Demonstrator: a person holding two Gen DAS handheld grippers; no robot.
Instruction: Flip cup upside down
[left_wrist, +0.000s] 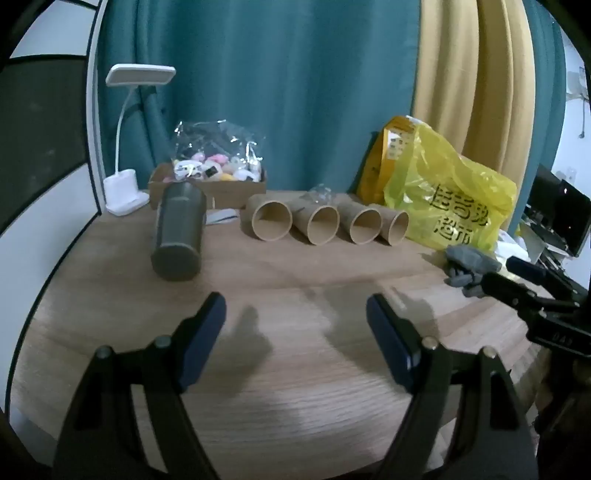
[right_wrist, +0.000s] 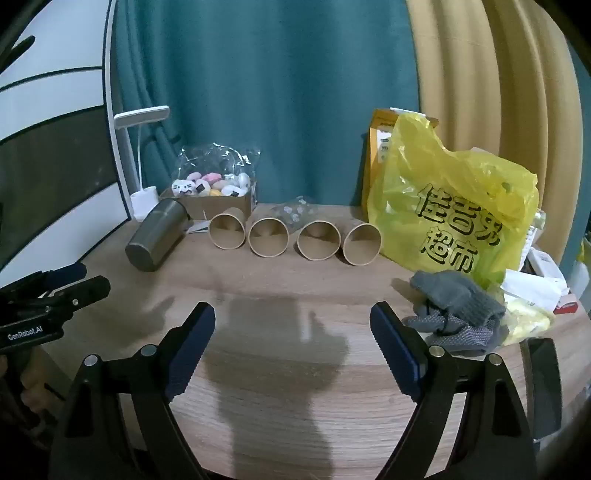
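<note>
Nothing is gripped yet, so this reads as the approach step, before any cup is picked.

Taking the table (right_wrist: 280, 369) from left to right: the left tongs (left_wrist: 295, 321) hover low over bare wood with their jaws spread wide and nothing between them. Ahead of them and off to their left lies a grey metal tumbler (left_wrist: 179, 232), on its side with its closed base toward the camera. Straight ahead, further back, four brown paper cups (left_wrist: 325, 223) lie on their sides in a row, mouths facing the tongs (which of these the task means I cannot tell; the tumbler could also be the cup).

The right tongs (right_wrist: 291, 325) are likewise wide apart and empty. From them the paper cups (right_wrist: 295, 240) sit ahead and slightly left, a yellow plastic bag (right_wrist: 454, 210) ahead to the right, and grey gloves (right_wrist: 458, 310) just beside their right finger.

My judgement: the next move calls for reaching forward, closing across a cup's wall, then rotating it to set it mouth down.
</note>
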